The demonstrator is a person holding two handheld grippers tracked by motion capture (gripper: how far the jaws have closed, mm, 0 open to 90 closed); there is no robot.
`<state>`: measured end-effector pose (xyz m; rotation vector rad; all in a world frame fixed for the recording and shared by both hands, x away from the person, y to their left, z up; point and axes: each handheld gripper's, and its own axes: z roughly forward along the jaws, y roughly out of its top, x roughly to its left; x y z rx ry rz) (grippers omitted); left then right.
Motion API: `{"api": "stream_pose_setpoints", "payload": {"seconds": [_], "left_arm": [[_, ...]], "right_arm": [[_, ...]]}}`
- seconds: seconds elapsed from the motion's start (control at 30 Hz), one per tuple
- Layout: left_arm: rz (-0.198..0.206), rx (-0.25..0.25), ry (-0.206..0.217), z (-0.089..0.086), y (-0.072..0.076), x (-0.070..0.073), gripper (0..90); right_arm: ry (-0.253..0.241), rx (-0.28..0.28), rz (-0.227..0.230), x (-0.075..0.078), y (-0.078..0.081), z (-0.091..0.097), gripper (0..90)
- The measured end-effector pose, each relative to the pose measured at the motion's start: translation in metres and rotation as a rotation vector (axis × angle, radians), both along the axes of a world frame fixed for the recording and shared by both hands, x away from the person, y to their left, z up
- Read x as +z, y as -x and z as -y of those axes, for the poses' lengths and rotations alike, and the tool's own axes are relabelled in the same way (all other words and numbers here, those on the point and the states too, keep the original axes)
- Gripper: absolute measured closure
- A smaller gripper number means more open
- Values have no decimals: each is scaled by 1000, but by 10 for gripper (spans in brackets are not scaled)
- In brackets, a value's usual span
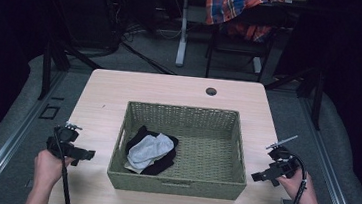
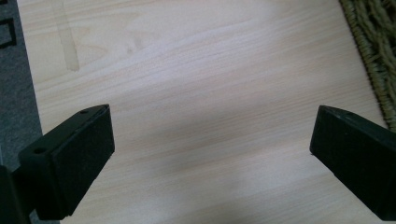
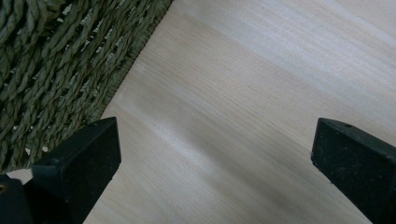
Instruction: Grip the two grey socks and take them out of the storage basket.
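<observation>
Both grippers are held wide open with nothing between them: left gripper [image 1: 85, 154] and right gripper [image 1: 260, 177] flank the basket [image 1: 177, 186] on the bench [image 1: 170, 88]. Socks [image 1: 151, 150] are piled in the basket's left part.

Both handheld black tongs, the left tongs [image 1: 86, 154] and the right tongs [image 1: 258, 178], have blocky matte bodies, a small grey plate on top and a black cable trailing below. Their flat rectangular pads [image 2: 81, 163] sit on jaws with small screw holes. Both forearms are bare, without sleeves.
</observation>
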<state>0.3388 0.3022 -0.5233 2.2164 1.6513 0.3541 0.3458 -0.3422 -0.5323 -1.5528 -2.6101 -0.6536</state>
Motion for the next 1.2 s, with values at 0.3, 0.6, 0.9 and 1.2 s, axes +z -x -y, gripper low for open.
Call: {"api": "stream_pose_setpoints", "payload": {"seconds": [0.3,0.6,0.9,1.2], "left_arm": [[16,-4,4,0,3,2,1],[28,-4,8,3,3,6,1],[33,-9,0,6,5,12,1],[55,-7,33,6,7,24,1]], "right_arm": [[19,14,-1,2,1,-1,13],[15,39,-26,2,-1,-1,14],[19,38,-23,1,-3,-3,13],[46,45,-19,2,-2,-2,13]]}}
